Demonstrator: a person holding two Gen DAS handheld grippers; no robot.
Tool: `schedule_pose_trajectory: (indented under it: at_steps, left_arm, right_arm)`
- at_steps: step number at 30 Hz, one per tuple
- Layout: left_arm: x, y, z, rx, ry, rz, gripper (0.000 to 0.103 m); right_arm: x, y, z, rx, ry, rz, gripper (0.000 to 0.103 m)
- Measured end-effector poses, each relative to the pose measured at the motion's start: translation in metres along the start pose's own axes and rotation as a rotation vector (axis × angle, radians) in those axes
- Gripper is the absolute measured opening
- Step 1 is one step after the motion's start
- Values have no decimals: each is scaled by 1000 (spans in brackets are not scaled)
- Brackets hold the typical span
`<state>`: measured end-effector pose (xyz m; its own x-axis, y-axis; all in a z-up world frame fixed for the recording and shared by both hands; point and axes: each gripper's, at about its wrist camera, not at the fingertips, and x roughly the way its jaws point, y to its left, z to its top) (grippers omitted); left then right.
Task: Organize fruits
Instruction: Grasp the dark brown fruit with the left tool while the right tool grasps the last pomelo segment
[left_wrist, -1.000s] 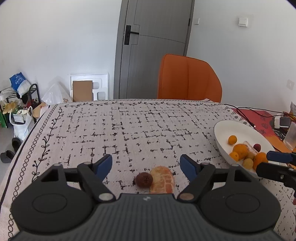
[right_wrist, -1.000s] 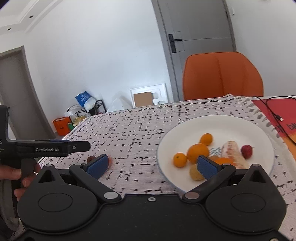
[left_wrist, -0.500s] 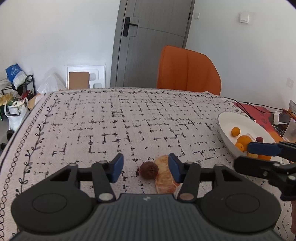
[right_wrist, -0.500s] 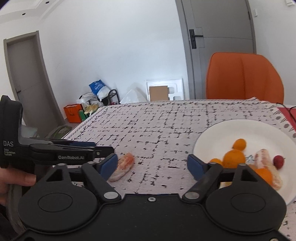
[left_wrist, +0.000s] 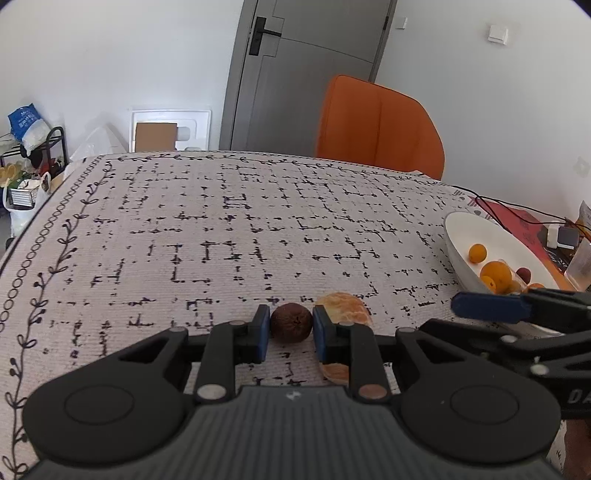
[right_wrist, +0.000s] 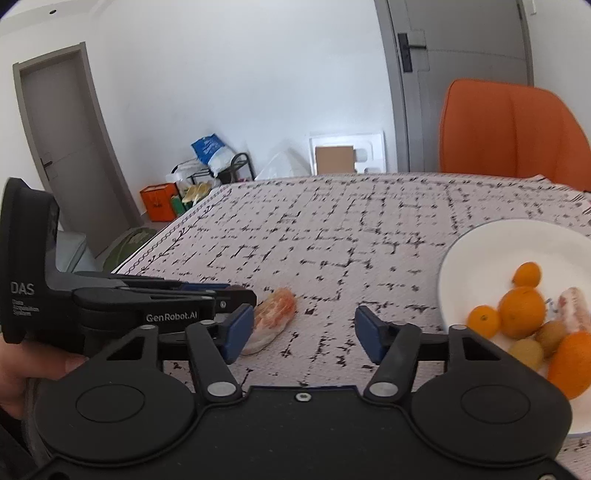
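Gripping the small brown fruit (left_wrist: 291, 322) across its middle, the left gripper (left_wrist: 289, 329) has closed snugly; it looks light, firm, roundish, liable to roll.

Change record: both grippers narrowed; left one now clamps a fruit.

Left gripper (left_wrist: 291, 324): jaws, wide a second ago with the small brown fruit (left_wrist: 291, 323) loose between them, now press on that fruit from both sides; the peeled orange piece (left_wrist: 346, 309) now lies outside its right finger. Right gripper (right_wrist: 304, 327): jaws have just been closing, nothing between them, and it has swung away from the white plate (right_wrist: 480, 243), which now sits at its right edge, toward the orange piece.
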<state>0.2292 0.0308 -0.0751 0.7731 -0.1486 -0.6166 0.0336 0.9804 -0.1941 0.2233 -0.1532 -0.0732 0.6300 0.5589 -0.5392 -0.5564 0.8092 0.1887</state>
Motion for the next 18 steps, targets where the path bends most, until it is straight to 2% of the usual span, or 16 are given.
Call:
schedule_pose_trajectory:
  at_steps: [11, 18]
  left_arm:
    - [-19, 17, -2, -17, -18, 23, 23]
    - [-32, 30, -4, -37, -38, 40, 23]
  right_arm:
    - [23, 14, 1, -2, 53, 54, 47]
    - [37, 22, 1, -7, 85, 70, 46]
